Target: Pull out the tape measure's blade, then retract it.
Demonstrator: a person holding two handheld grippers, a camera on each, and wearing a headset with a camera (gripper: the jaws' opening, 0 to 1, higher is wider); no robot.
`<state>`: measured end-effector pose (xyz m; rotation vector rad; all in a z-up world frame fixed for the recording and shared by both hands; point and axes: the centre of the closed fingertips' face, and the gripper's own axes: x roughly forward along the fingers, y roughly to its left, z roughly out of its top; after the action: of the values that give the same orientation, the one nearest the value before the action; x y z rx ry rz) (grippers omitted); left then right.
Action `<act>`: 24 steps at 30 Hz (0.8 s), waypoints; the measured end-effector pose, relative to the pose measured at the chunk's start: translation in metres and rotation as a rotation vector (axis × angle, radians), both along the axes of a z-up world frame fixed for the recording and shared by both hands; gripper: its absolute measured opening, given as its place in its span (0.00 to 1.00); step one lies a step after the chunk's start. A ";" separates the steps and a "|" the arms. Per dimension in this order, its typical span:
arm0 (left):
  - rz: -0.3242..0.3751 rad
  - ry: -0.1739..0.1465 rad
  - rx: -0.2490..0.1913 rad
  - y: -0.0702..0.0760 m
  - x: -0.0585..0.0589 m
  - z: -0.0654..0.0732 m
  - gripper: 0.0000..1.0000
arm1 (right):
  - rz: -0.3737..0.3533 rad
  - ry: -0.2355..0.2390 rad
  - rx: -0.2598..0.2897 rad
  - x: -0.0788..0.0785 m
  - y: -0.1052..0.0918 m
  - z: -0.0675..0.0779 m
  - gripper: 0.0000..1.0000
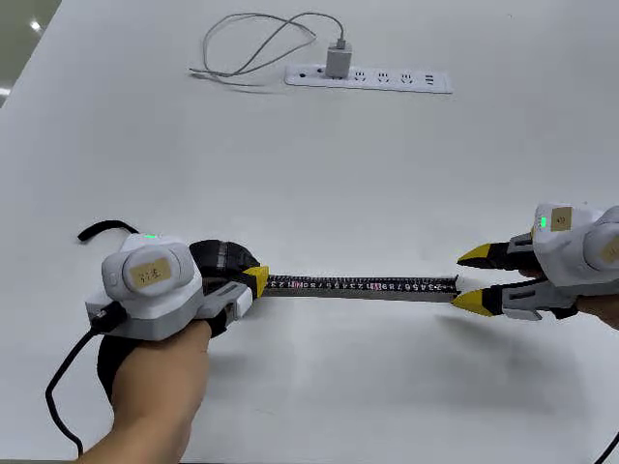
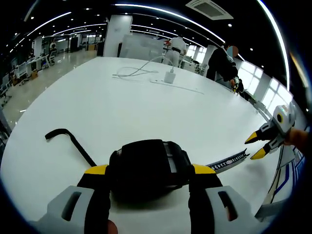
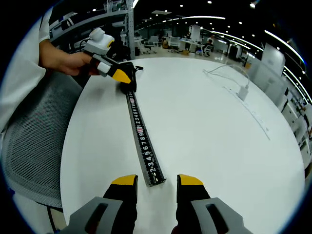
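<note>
Head view, contents. White workbench (image 1: 387, 174): power strip (image 1: 387, 78), charger (image 1: 338, 60) and looped cable (image 1: 253, 43) at the far side. Tape measure case (image 1: 224, 259) near left, clamped in the left gripper (image 1: 253, 285). Its blade (image 1: 358, 285) runs rightward along the surface. Right gripper (image 1: 472, 278) has its jaws spread, with the blade's end between the tips (not touching). Room: open hall, ceiling lights (image 3: 200, 17), distant desks (image 3: 175, 44).
</note>
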<state>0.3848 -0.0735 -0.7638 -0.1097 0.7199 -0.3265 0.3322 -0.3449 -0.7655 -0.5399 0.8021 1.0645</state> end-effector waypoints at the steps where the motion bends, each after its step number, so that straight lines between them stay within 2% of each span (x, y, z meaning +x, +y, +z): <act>1: 0.000 0.000 0.000 0.000 0.000 0.000 0.61 | 0.006 0.001 -0.004 0.000 0.000 0.000 0.28; 19: -0.002 0.003 -0.005 0.000 0.002 -0.002 0.61 | 0.116 0.059 -0.083 -0.002 0.002 -0.018 0.22; 24: -0.002 0.004 -0.006 0.001 0.002 -0.002 0.61 | 0.137 0.059 -0.099 -0.001 0.002 -0.020 0.19</act>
<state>0.3867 -0.0729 -0.7661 -0.1151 0.7231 -0.3306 0.3310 -0.3431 -0.7860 -0.6573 0.8828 1.1756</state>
